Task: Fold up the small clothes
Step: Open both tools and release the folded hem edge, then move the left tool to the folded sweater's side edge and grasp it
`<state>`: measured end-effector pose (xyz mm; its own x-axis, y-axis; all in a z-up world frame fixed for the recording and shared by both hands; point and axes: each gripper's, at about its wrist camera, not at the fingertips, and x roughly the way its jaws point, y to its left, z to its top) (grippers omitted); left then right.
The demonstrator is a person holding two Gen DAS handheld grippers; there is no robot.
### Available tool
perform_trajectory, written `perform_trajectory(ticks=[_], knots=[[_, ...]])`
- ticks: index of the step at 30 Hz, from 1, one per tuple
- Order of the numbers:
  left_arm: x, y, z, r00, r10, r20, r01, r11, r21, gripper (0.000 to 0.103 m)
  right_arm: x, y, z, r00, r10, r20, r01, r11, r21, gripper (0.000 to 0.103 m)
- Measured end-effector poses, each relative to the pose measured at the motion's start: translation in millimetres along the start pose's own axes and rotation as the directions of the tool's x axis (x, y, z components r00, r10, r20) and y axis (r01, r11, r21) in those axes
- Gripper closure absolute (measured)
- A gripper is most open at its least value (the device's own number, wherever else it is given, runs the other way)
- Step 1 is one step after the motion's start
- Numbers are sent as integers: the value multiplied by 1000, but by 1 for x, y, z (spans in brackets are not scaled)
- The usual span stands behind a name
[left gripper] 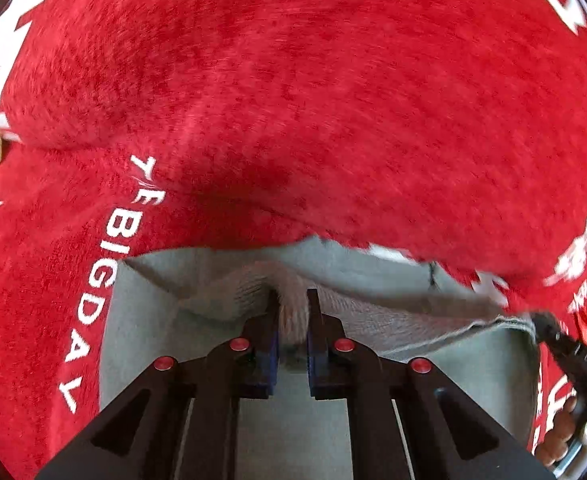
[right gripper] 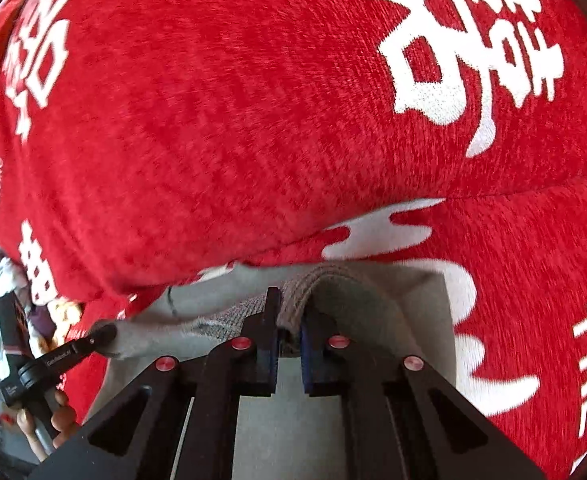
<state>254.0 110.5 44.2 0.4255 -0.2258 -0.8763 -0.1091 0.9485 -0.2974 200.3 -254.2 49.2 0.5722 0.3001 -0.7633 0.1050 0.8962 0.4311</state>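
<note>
Nearest you, your left gripper (left gripper: 292, 312) is clenched on a bunched fold of the small grey knit garment (left gripper: 373, 320), and your right gripper (right gripper: 289, 312) is clenched on another ridge of the same cloth, its jaws drawn in tight with fabric pinched between them. In the left wrist view, the right tool shows at the lower right edge, with your right hand (left gripper: 557, 436) around its handle; in the right wrist view, the left tool sits at the lower left, held by your left hand (right gripper: 49, 420).

You appear to be mid-fold: both edges are gripped and raised off the surface, with a slack grey span hanging between the two grips. The next move likely calls for carrying both grips together at the same height, so the edge lands straight, and then letting go only once the cloth lies flat.

The garment looks soft, finely ribbed and pale, and it is creased where the jaws bite.

Beyond it spreads the plush red blanket with white printed characters and lettering (right gripper: 213, 140), lying under and behind the garment and filling the far view.
</note>
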Motion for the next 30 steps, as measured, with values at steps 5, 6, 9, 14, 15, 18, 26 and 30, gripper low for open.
perform_trajectory(ticks=[5,6,9,14,15,18,26,30], knots=[[7,25,10,997,69,41,-64,990,-122,15,24,-10,11,999,-49,-24,50,998,43,85],[2,30,10,993,91,73,-80,987,-142,15,27,-14,13,999,-44,-29,45,997,61,81],[-9,40,12,994,64,84,-51,987,-153,15,20,-24,14,999,-48,5,47,994,95,42],[-32,20,2,991,19,134,-23,999,25,15,-13,-17,6,985,-125,119,127,992,-11,40],[-32,6,-4,992,-9,127,-2,996,90,15,-13,-8,4,987,-119,112,127,989,-72,40],[-22,-44,-27,994,-32,103,-2,952,307,15,1,26,-8,994,-100,53,110,965,-237,40],[56,-33,-8,984,176,-13,-167,953,254,15,67,27,-6,974,-207,-92,179,953,-245,40],[59,3,5,996,73,-42,-69,993,93,15,72,5,-2,974,-210,-87,193,966,-173,40]])
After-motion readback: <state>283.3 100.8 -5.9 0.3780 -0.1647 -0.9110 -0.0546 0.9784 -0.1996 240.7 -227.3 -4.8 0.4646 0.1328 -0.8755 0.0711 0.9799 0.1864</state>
